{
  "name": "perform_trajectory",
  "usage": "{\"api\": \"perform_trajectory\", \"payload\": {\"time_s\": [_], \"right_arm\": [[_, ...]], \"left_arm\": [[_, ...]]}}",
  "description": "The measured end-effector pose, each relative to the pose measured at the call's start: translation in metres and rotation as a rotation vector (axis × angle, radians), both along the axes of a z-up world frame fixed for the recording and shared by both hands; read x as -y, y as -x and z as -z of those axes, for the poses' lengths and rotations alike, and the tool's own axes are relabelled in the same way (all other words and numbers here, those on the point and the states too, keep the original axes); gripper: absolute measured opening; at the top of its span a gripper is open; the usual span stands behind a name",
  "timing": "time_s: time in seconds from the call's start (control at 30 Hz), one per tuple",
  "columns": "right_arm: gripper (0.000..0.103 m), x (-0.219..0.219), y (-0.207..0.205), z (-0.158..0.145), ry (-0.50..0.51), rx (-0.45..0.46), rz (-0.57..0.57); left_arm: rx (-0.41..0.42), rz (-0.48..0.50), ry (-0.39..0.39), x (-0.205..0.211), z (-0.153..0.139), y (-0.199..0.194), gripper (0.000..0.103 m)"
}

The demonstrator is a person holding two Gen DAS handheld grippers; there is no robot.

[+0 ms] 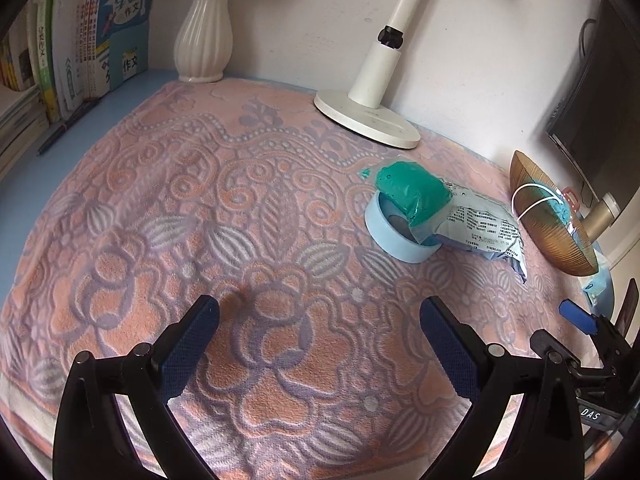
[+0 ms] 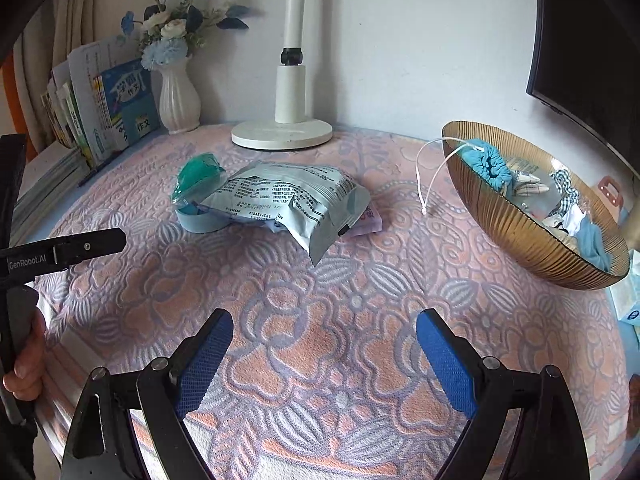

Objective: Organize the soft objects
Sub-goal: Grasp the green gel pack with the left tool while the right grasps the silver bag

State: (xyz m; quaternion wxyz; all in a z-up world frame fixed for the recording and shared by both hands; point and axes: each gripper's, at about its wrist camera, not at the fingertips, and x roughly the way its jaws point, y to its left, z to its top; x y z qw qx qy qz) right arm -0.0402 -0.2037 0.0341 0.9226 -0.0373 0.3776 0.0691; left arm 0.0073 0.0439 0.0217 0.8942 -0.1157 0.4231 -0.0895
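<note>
A ribbed gold bowl [image 2: 500,220] stands at the right and holds several soft cloth items, among them a blue scrunchie [image 2: 486,162] with a white cord hanging over the rim. It also shows in the left wrist view [image 1: 548,220]. A crinkled grey-blue packet [image 2: 288,196] with a green end [image 2: 198,174] lies on the towel, resting on a blue tape roll [image 1: 394,228]. The packet shows in the left wrist view [image 1: 480,224]. My left gripper [image 1: 320,320] is open and empty above the towel. My right gripper [image 2: 324,330] is open and empty, well short of the packet.
A patterned pink towel [image 2: 320,360] covers the table. A white lamp base [image 2: 282,134], a white vase with blue flowers [image 2: 178,100] and upright books [image 2: 116,112] stand along the back wall. A dark monitor [image 2: 592,60] is at the right. A pen [image 1: 66,128] lies by the books.
</note>
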Motion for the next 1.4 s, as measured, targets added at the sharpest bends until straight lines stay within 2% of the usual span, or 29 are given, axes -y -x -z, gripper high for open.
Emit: {"api": "perform_trajectory", "payload": {"time_s": [0.07,0.2,0.27,0.33,0.4,0.47,0.5,0.6,0.73,0.8,0.87,0.9,0.93,1.0,1.1,1.17,1.2,1.23,1.27,1.3,1.4], "right_arm": [[0.092,0.001,0.000,0.000,0.001,0.000,0.008],[0.092,0.000,0.001,-0.001,0.013,-0.033,0.003],[0.092,-0.001,0.002,-0.009,-0.011,-0.085,-0.049],[0.092,-0.002,0.003,-0.029,-0.031,-0.102,-0.109],[0.093,-0.008,0.002,-0.056,0.001,-0.066,-0.164],[0.103,-0.018,-0.004,-0.075,0.084,-0.012,-0.201],[0.103,-0.024,-0.008,-0.081,0.135,0.014,-0.215],[0.103,-0.035,-0.032,-0.078,0.241,0.018,-0.238],[0.103,-0.034,-0.074,-0.062,0.218,-0.059,-0.270],[0.103,-0.034,-0.091,-0.055,0.194,-0.082,-0.299],[0.103,-0.034,-0.102,-0.052,0.163,-0.082,-0.343],[0.103,-0.035,-0.107,-0.050,0.158,-0.083,-0.360],[0.103,-0.036,-0.112,-0.048,0.157,-0.087,-0.373],[0.103,-0.039,-0.122,-0.040,0.157,-0.109,-0.399],[0.103,-0.042,-0.140,-0.023,0.175,-0.153,-0.399],[0.103,-0.038,-0.150,-0.006,0.121,-0.210,-0.389],[0.099,-0.035,-0.154,0.001,0.073,-0.244,-0.383],[0.097,-0.031,-0.152,0.001,0.036,-0.233,-0.374],[0.078,-0.028,-0.146,-0.005,0.010,-0.198,-0.375],[0.063,-0.026,-0.141,-0.012,-0.014,-0.184,-0.375],[0.050,-0.020,-0.124,-0.032,-0.049,-0.136,-0.366]], "left_arm": [[0.006,-0.006,-0.006,0.000,-0.001,0.001,0.101],[-0.020,-0.022,-0.071,0.009,-0.010,0.005,0.101],[-0.042,0.018,-0.021,0.012,-0.023,0.007,0.101],[-0.044,0.038,0.031,0.014,-0.042,0.005,0.101],[-0.059,0.029,0.048,0.017,-0.059,-0.008,0.101],[-0.081,0.033,0.051,0.024,-0.070,-0.025,0.100],[-0.082,0.044,0.052,0.028,-0.073,-0.034,0.099],[-0.098,0.082,0.081,0.042,-0.069,-0.059,0.095],[-0.149,0.090,0.099,0.054,-0.049,-0.081,0.094],[-0.157,0.089,0.047,0.061,-0.041,-0.087,0.094],[-0.167,0.097,0.030,0.064,-0.033,-0.093,0.086],[-0.178,0.095,0.033,0.064,-0.030,-0.097,0.071],[-0.187,0.088,0.037,0.063,-0.026,-0.100,0.060],[-0.209,0.090,0.037,0.063,-0.018,-0.106,0.054],[-0.226,0.102,0.013,0.065,-0.009,-0.111,0.038],[-0.204,0.091,0.005,0.063,-0.008,-0.110,0.028],[-0.197,0.087,0.016,0.060,-0.007,-0.110,0.019],[-0.190,0.085,0.029,0.056,-0.008,-0.109,0.014],[-0.178,0.080,0.037,0.052,-0.009,-0.107,0.013],[-0.168,0.080,0.046,0.047,-0.010,-0.105,0.012],[-0.135,0.085,0.108,0.036,-0.018,-0.095,0.012]]}}
